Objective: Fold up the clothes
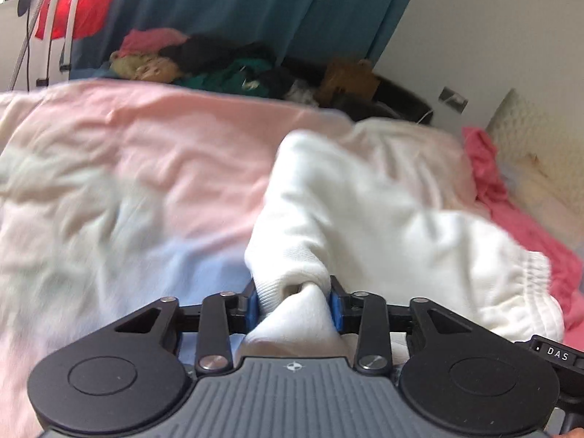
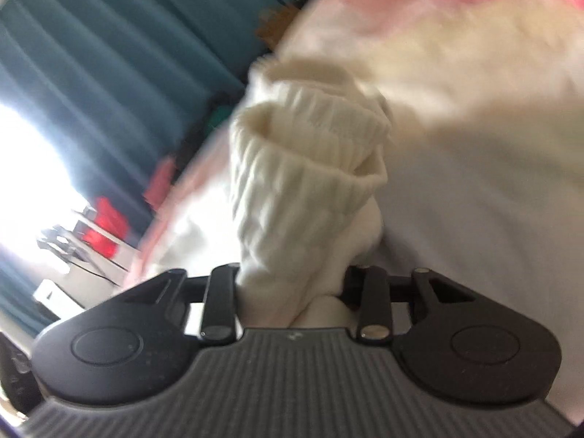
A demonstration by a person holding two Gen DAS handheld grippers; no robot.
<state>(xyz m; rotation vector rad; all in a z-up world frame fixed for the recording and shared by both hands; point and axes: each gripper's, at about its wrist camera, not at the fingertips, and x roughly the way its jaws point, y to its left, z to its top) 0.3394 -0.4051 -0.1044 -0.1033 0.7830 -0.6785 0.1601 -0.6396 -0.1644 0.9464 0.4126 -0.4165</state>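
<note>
While both views blur, the bed (image 1: 138,153) shows plenty of open room: its pink cover lies bare from the left edge across to the middle, only rumpled. Along the far edge it's crowded, with a heap of clothes (image 1: 204,62) in pink, black and green, and a brown bag (image 1: 346,76) beside it. Over at the right edge, a pink cloth (image 1: 511,211) is bunched against a pale pillow (image 1: 536,146).

Now the white garment (image 1: 365,197): it sprawls over the right half of the bed, long axis running from the near edge up and away toward the far right corner, its gathered elastic hem at the near right. The left gripper (image 1: 296,304) has it, blue pads (image 1: 252,306) pinching a ribbed fold at the near edge. The right gripper (image 2: 292,284) clamps a ribbed white cuff (image 2: 303,168), which stands straight up out of the jaws, its open mouth pointing away from the camera; the pads themselves are hidden under the knit.

Behind it all hangs a teal curtain (image 1: 255,3), bright window light at its side, a white wall (image 1: 492,36) to the right, and something red (image 1: 80,11) on a white rack.
</note>
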